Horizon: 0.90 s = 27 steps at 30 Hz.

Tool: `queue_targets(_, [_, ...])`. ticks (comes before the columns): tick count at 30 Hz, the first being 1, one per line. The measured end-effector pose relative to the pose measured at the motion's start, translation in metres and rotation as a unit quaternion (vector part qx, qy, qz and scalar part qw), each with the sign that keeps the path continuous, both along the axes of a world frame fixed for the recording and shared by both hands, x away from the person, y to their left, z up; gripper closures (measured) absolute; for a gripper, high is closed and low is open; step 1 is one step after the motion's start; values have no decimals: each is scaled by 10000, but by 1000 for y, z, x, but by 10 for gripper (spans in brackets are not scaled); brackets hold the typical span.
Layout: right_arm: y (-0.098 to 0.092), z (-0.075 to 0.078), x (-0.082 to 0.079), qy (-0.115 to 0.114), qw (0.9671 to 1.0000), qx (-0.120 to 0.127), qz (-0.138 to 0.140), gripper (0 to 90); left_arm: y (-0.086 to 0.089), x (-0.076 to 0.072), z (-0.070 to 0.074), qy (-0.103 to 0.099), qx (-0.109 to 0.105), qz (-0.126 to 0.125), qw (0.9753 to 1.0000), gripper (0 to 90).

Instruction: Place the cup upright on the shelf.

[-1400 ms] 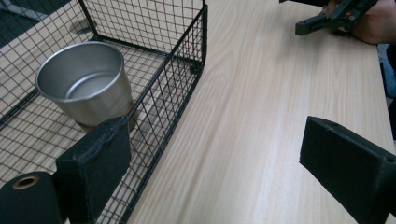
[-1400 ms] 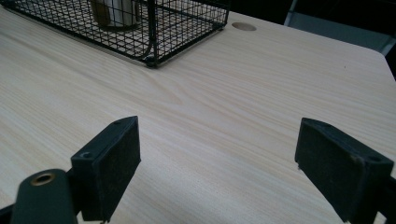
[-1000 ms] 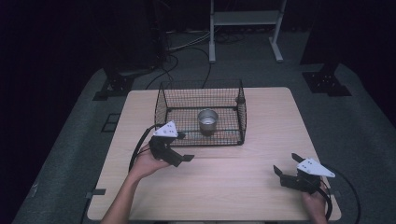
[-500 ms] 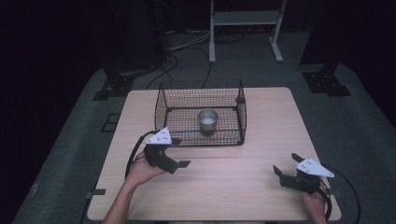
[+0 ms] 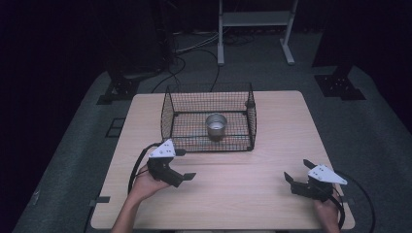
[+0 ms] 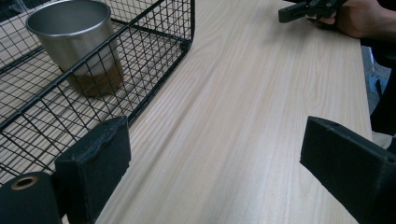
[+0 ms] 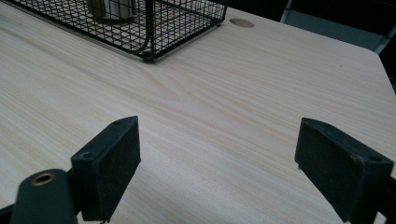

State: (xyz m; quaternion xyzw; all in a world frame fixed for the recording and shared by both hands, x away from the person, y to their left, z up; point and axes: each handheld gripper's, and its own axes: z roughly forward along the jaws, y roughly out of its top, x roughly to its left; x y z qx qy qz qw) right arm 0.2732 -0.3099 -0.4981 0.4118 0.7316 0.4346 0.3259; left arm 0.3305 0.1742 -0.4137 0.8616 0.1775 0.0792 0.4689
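A black wire basket (image 5: 194,121) stands at the middle back of the wooden table (image 5: 282,136). A steel cup (image 5: 216,125) stands upright inside it. My left gripper (image 5: 184,164) is open just in front of the basket's near left corner, with nothing between its jaws. In the left gripper view the basket (image 6: 154,60) and the cup (image 6: 77,42) lie ahead to the left of the open left gripper (image 6: 219,172). My right gripper (image 5: 297,171) is open near the table's front right, holding nothing. In the right gripper view the right gripper (image 7: 224,172) faces bare wood, with the basket (image 7: 182,23) farther off.
The left gripper view catches the other hand with its gripper (image 6: 299,9) at the far top right. A round hole (image 7: 242,22) marks the tabletop beyond the basket. A white stand (image 5: 252,19) and cables (image 5: 194,46) are on the dark floor behind the table.
My left gripper has drawn back from the basket's front towards the person and slightly left. The right gripper has stayed in place.
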Motion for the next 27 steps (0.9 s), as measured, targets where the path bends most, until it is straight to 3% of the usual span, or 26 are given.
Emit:
queue_targets(12, [0,0,0,18,10000,13,-22,135,8,-16,-16,-70,-110,177,9998,65])
queue_targets(16, [0,0,0,23,10000,-8,-26,135,12,-26,-19,-208,-255,277,9991,64])
queue_targets(19, [0,0,0,21,10000,-14,-25,135,14,-29,-21,-228,-267,323,9989,65])
queue_targets(27, [0,0,-1,-11,10000,-18,-18,135,25,-40,-28,-267,-559,532,9967,64])
